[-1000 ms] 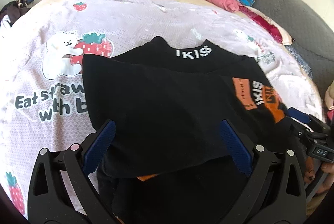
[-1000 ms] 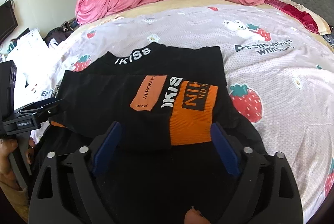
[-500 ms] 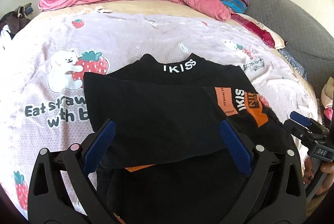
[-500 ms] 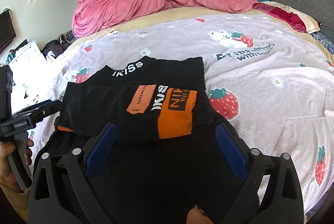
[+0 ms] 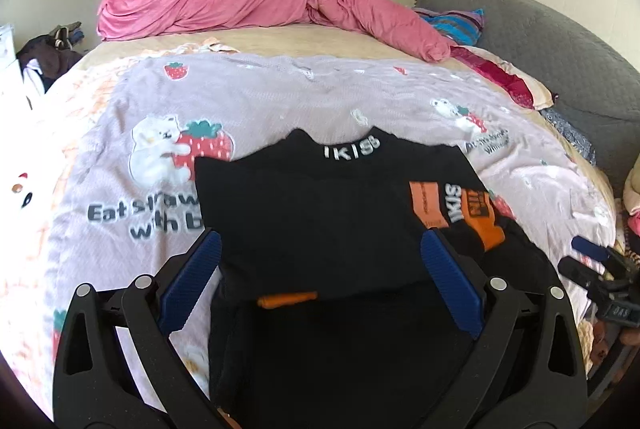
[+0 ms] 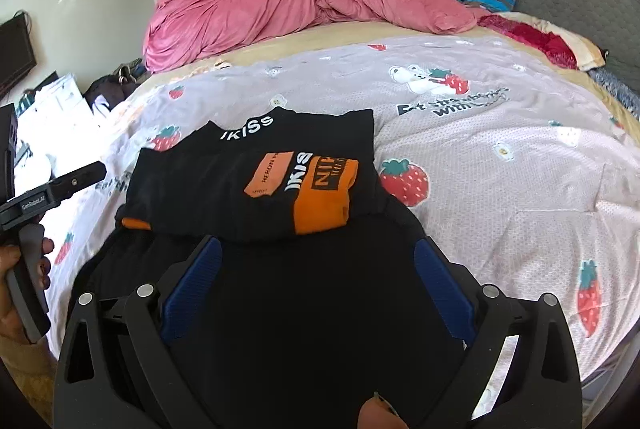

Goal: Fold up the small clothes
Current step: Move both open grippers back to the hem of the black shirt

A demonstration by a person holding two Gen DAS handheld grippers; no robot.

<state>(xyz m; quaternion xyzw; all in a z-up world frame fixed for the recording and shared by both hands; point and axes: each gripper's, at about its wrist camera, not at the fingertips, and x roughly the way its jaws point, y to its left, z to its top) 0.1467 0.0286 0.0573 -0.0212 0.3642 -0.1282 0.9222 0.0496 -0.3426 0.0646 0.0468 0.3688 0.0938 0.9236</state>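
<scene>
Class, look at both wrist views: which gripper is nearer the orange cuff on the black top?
Right. The right gripper sits just below the orange cuff; the left gripper is off to its left.

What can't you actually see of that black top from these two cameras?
- Black top: its near hem, in both views, hidden behind the gripper frames and cut by the bottom edge.
- Orange patch: small print, right wrist view, too tiny to read.
- Layers beneath the fold: covered by cloth.

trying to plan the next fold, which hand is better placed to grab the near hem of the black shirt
Right, probably. The right gripper hangs open over the shirt, its unfolded lower half between the fingers. The left gripper sits over the already folded sleeves.
</scene>
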